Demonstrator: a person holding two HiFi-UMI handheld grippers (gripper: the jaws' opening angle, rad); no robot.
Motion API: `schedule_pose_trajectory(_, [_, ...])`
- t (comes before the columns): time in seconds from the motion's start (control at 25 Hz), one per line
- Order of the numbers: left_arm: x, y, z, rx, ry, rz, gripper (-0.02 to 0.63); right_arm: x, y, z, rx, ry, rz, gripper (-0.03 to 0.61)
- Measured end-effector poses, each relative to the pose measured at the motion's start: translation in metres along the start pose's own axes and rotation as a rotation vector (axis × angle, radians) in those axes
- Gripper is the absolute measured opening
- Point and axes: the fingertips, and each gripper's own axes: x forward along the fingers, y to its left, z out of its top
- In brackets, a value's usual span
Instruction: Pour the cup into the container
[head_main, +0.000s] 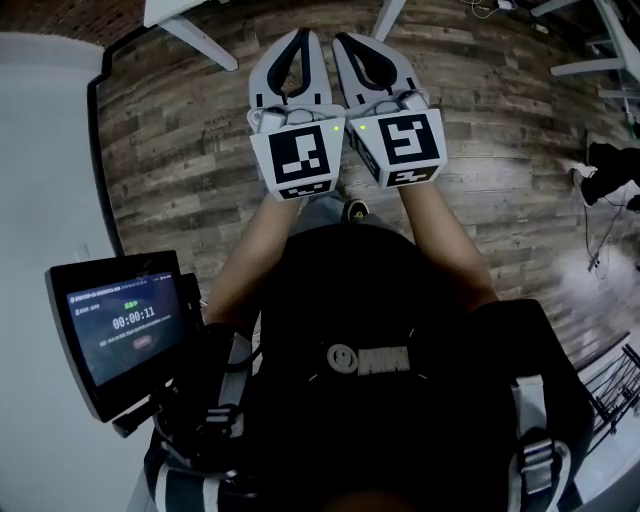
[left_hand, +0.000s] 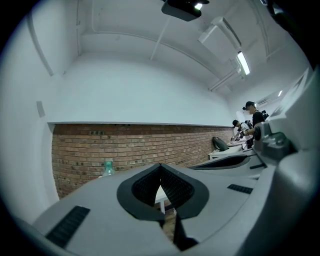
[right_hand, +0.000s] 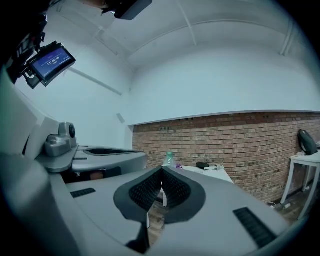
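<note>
No cup or container shows in any view. The person holds both grippers side by side at chest height over a wood-plank floor (head_main: 170, 150). My left gripper (head_main: 302, 36) has its jaws closed tip to tip with nothing between them, as the left gripper view (left_hand: 160, 166) also shows. My right gripper (head_main: 346, 42) is shut and empty too, its tips meeting in the right gripper view (right_hand: 161, 170). Both point level toward a brick wall (right_hand: 240, 137). A green bottle (right_hand: 169, 159) stands on a far white table (right_hand: 212, 173) and appears in the left gripper view (left_hand: 108, 168) as well.
A small screen (head_main: 122, 326) with a timer is mounted at the person's left hip. White table legs (head_main: 195, 40) reach the floor ahead. A white wall (head_main: 40, 150) lies on the left. People (left_hand: 252, 120) work at desks far right.
</note>
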Motion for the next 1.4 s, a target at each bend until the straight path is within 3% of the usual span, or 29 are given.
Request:
schedule_pose_trajectory(0.64, [0.01, 0.018, 0.005, 0.03, -0.046, 0.026, -0.003, 0.021, 0.002, 0.01, -0.04, -0.056, 0.013, 0.005])
schedule_pose_trajectory(1.0, [0.155, 0.055, 0.006, 0.044, 0.007, 0.066, -0.003, 0.142, -0.086, 0.025, -0.019, -0.032, 0.057, 0.005])
schedule_pose_trajectory(1.4, [0.215, 0.064, 0.004, 0.059, 0.027, 0.113, -0.003, 0.189, -0.126, 0.027, -0.008, -0.036, 0.116, 0.005])
